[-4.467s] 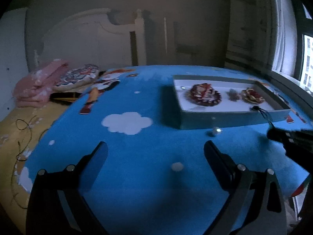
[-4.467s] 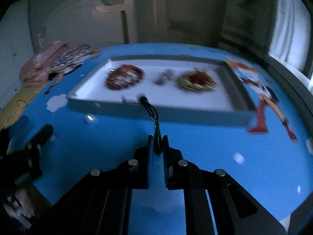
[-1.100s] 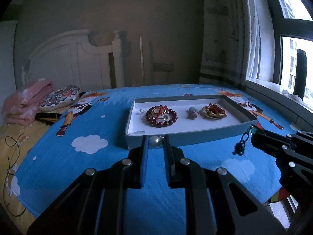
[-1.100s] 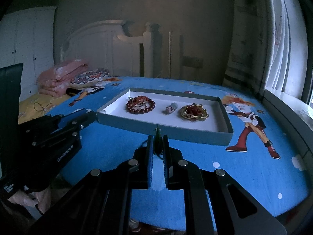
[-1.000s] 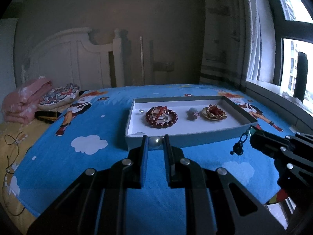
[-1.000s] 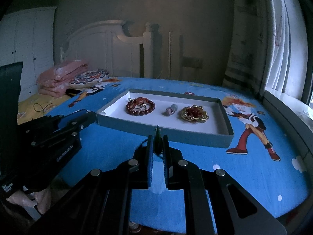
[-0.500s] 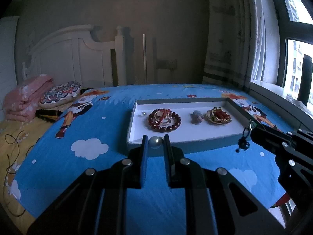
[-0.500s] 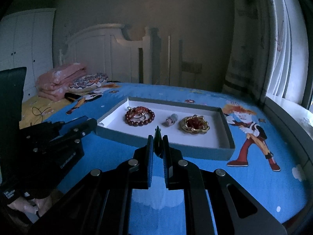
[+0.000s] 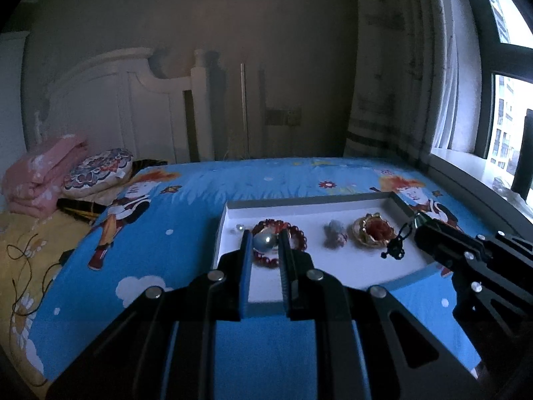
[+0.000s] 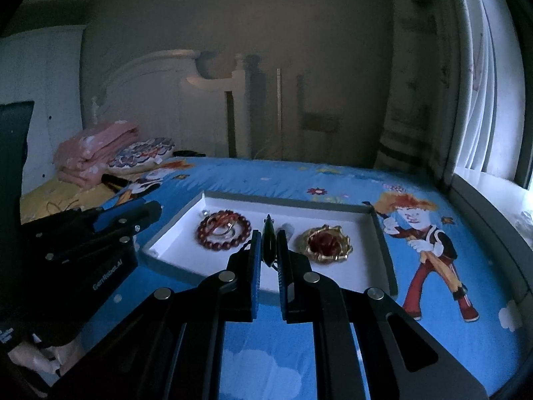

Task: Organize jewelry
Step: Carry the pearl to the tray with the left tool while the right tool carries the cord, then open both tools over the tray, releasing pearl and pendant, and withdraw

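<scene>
Left hand-held gripper [image 9: 265, 243], frame centre: clamped on pearl [image 9: 264, 242], poised above tray [image 9: 404, 205] for deposit. Right hand-held gripper [image 10: 269, 245]: pinching dark pendant [image 10: 268, 243], likewise.

1. A white headboard [image 9: 133, 100] stood against a dim brown wall [image 9: 233, 33].
2. Right of the headboard, a curtain [image 9: 393, 83] hung beside a bright window [image 9: 509, 126].
3. A blue cartoon bedsheet [image 9: 266, 176] covered the bed.

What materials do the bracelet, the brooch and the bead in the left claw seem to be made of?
Bracelet: dark red glossy beads, perhaps wood or stone.
Brooch: gold-coloured metal rim, red centre, probably stone or glass.
Bead in the left claw: smooth, pearl-like grey sheen; real or imitation is unclear.
</scene>
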A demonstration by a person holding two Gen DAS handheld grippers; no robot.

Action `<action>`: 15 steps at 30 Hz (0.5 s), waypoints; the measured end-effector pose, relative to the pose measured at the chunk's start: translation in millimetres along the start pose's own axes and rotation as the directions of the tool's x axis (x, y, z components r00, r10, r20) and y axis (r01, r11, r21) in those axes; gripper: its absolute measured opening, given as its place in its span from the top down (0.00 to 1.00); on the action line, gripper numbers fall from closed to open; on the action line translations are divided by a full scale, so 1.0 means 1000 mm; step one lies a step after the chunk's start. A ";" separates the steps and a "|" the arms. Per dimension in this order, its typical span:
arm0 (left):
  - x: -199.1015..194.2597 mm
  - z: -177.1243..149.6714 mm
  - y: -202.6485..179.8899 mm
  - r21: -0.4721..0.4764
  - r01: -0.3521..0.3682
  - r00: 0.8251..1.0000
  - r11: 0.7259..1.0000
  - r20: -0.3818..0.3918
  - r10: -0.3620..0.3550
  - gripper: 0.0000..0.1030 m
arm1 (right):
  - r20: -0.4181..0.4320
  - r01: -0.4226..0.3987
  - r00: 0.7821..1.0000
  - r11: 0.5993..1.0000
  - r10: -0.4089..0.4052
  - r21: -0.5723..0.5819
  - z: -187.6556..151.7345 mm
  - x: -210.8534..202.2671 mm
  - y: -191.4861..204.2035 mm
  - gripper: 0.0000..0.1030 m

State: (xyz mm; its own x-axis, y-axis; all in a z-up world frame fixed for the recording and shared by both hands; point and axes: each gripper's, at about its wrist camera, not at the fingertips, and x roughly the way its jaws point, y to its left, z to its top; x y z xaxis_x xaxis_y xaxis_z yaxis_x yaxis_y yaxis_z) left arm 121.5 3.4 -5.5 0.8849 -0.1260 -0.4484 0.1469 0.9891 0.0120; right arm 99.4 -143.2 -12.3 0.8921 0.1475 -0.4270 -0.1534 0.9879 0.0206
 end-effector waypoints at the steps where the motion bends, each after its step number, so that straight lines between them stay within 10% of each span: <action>1: 0.004 0.003 0.000 -0.005 -0.001 1.000 1.000 -0.006 0.001 0.85 | -0.001 0.002 1.000 1.000 -0.002 0.007 0.003 0.004 -0.002 0.90; 15: 0.078 0.031 -0.006 -0.014 -0.033 0.991 0.999 -0.128 0.031 0.85 | -0.096 0.031 0.995 0.999 -0.028 0.033 0.019 0.061 -0.009 0.90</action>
State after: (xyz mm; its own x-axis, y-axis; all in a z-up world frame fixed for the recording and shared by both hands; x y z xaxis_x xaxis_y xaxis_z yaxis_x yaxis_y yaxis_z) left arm 203.2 -14.8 -13.3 0.8254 -0.0846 -0.5582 0.1117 0.9936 0.0147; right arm 163.1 -142.4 -21.6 0.8512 0.1147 -0.5122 -0.1117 0.9931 0.0367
